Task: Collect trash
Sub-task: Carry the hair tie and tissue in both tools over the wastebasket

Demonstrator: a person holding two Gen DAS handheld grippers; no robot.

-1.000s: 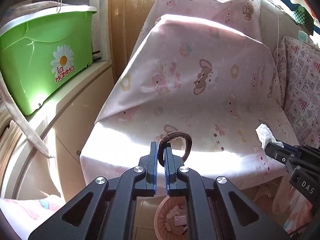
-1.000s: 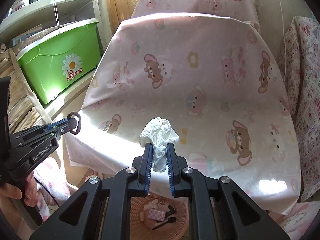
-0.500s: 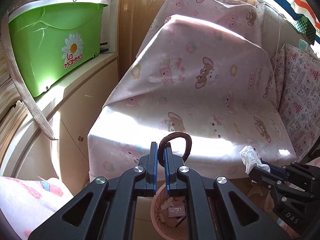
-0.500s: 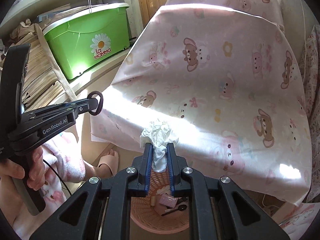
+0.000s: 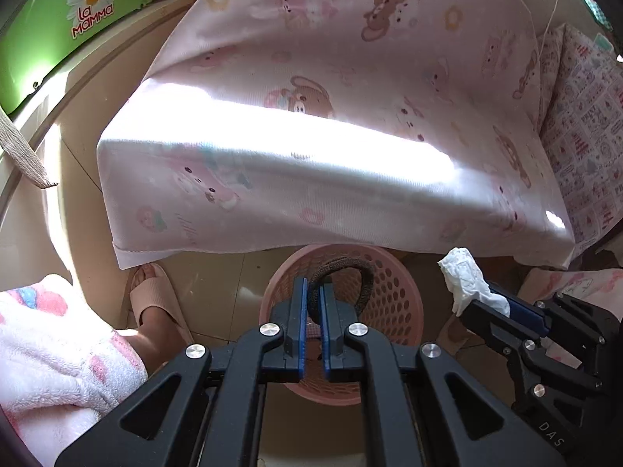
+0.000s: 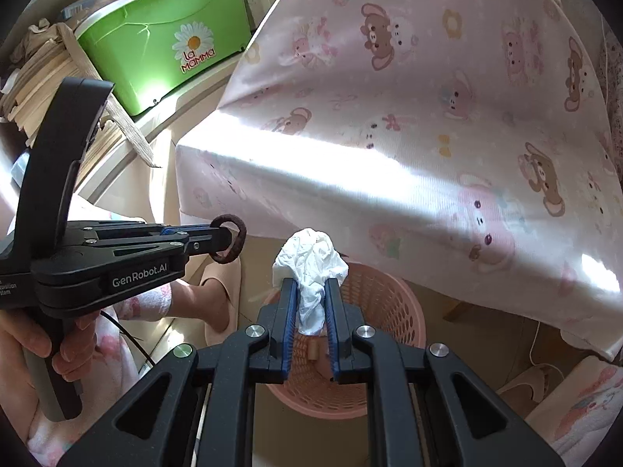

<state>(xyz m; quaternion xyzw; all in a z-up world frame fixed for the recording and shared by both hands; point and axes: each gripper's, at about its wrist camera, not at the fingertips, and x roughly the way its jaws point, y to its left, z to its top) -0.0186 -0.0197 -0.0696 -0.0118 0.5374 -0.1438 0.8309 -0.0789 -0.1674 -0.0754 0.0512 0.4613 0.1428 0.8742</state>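
Drop-off step, both pieces carried over the bin. Left gripper [image 5: 313, 303] clamped nearly closed on a dark hair tie [image 5: 342, 278], loop sticking up past the tips, hanging above the pink perforated basket [image 5: 401, 295] on the floor by the draped pink sheet [image 5: 350, 78]. Right gripper [image 6: 309, 303] pinched on a crumpled white tissue [image 6: 311, 260], also over the basket [image 6: 389, 292], some items already visible inside. Next, probably: centre each over the rim, open jaws, let both fall in; tissue light, may cling to pads or drift past the rim. Slippered foot [image 5: 152, 299] just beside basket.
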